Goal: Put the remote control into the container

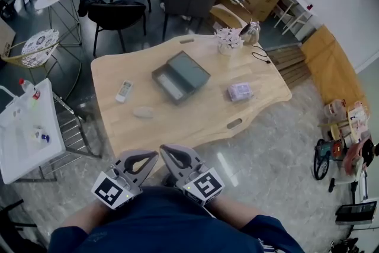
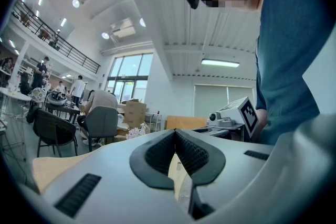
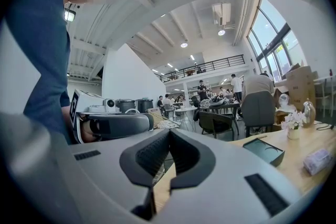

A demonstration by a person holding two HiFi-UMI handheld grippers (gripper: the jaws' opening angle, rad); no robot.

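A white remote control (image 1: 123, 90) lies on the left part of the wooden table (image 1: 260, 83). To its right stands the container (image 1: 180, 76), an open dark grey box, which also shows in the right gripper view (image 3: 265, 150). Both grippers hang off the table's near edge, close to the person's body and well short of the remote. My left gripper (image 1: 148, 156) is shut with nothing in it, its tips meeting in its own view (image 2: 175, 131). My right gripper (image 1: 169, 153) is shut and empty as well (image 3: 169, 131).
On the table are a small pale object (image 1: 143, 112), a purple packet (image 1: 240, 91), a vase of flowers (image 1: 228, 39) and a cable. A white cart (image 1: 26, 133) stands at the left. Chairs and a seated person are beyond the table's far side; toys sit at the right.
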